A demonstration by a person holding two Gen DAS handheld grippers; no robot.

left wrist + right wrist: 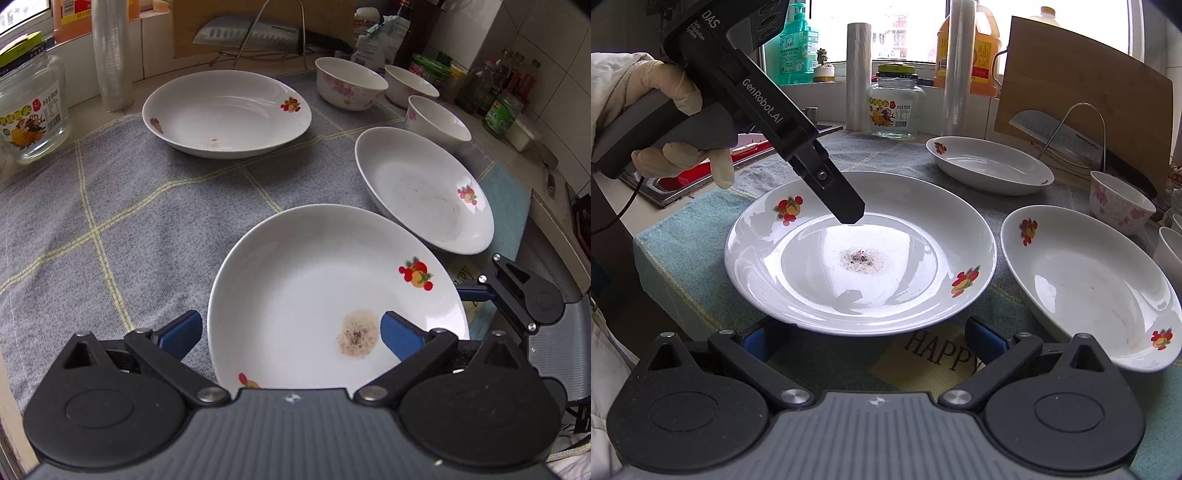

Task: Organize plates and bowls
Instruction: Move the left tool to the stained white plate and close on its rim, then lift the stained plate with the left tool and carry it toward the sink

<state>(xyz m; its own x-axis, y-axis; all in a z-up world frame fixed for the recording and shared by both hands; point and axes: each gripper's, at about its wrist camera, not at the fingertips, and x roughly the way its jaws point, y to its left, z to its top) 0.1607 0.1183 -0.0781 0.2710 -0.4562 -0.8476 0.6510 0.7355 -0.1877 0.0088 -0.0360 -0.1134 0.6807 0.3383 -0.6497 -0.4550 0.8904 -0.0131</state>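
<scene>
Three white plates with fruit prints lie on a grey-blue checked cloth (110,206). The nearest plate (317,280), with a brown stain, sits between the open fingers of my left gripper (291,332); one finger reaches over its rim, the other is outside it. In the right wrist view the same plate (923,236) lies just ahead of my open right gripper (868,338), with the left gripper (849,210) above it. A second plate (424,192) (1089,280) lies to the right, a third (225,110) (990,162) further back. Three floral bowls (347,83) stand at the back right.
A glass jar (29,110) and a roll of film (110,55) stand at the back left. A cleaver on a wire rack (251,35) leans by a cutting board (1082,85). Bottles and jars (495,92) crowd the right wall. A sink (701,166) lies to the left.
</scene>
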